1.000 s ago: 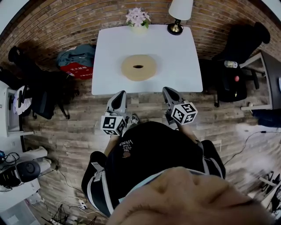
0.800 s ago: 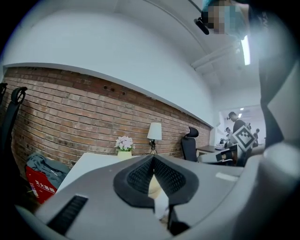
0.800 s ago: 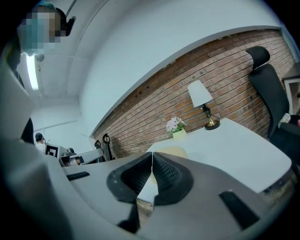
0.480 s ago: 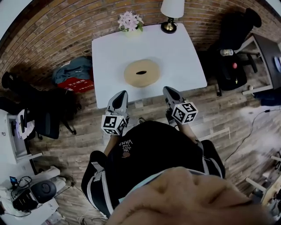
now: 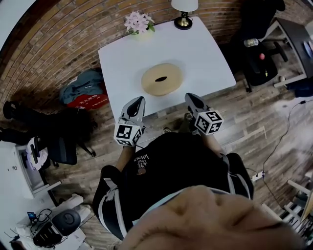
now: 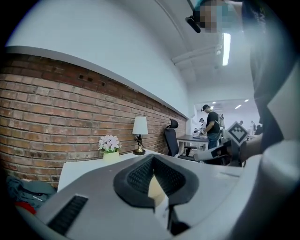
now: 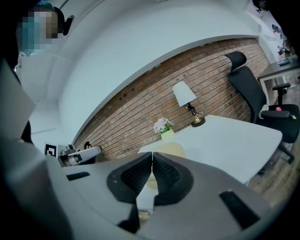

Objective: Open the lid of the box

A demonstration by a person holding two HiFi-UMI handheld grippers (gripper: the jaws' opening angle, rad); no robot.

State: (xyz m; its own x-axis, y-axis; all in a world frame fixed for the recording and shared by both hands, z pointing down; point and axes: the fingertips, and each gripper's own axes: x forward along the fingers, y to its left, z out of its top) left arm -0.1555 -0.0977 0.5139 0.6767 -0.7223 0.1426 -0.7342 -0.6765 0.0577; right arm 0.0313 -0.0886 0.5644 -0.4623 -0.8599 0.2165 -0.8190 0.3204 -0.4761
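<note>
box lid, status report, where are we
Left claw and right claw shut, empty, at near edge of table. Box mid-table, lid on, untouched. Flowers and lamp far side, not in the way.

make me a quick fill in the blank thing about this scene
The tan box on the white table is ___ in shape.
The left gripper and right gripper both have their jaws ___.
At the table's far edge a lamp stands beside a pot of ___.
Missing words: round; shut; flowers.
</note>
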